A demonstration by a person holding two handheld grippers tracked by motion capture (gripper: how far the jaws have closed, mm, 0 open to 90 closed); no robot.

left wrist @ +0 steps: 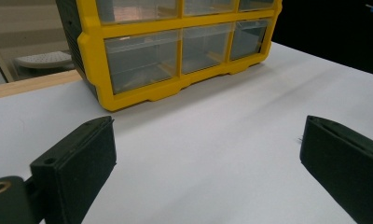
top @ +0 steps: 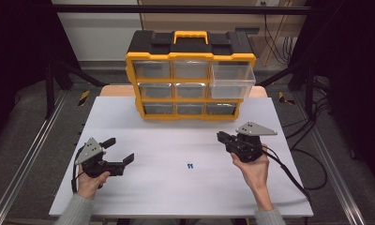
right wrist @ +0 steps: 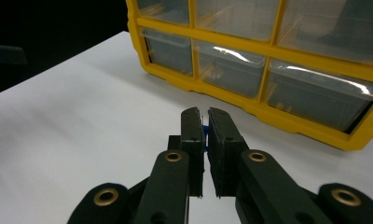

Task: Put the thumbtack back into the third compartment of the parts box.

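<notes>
The right gripper (top: 221, 137) sits in the person's right hand (top: 255, 169) above the right part of the white table (top: 129, 197), its body tipped so the two black jaws point forward and to the left, toward the foot of the yellow-and-black plastic drawer cabinet (top: 191, 75). The forearm comes in from the bottom edge and the wrist bends slightly inward. In the right gripper view the jaws stand almost together, pinched on a small blue plastic piece (right wrist: 205, 136) that shows as a thin sliver in the slit between the pads, near their tips. Too little of it is visible to tell its shape, its long axis or which way it points.

The left gripper (top: 121, 151) rests low over the left part of the table in the left hand (top: 91, 180), aimed to the right and a little forward. Its jaws stand wide apart with nothing between them; in the left gripper view bare tabletop lies in the gap.

A second small blue piece (top: 190, 166) lies on the table between the two grippers, apart from both. It is too small to make out its orientation.

On the cabinet, the clear top-right drawer (top: 232, 79) stands pulled out past the frame, while the other drawers sit flush.
</notes>
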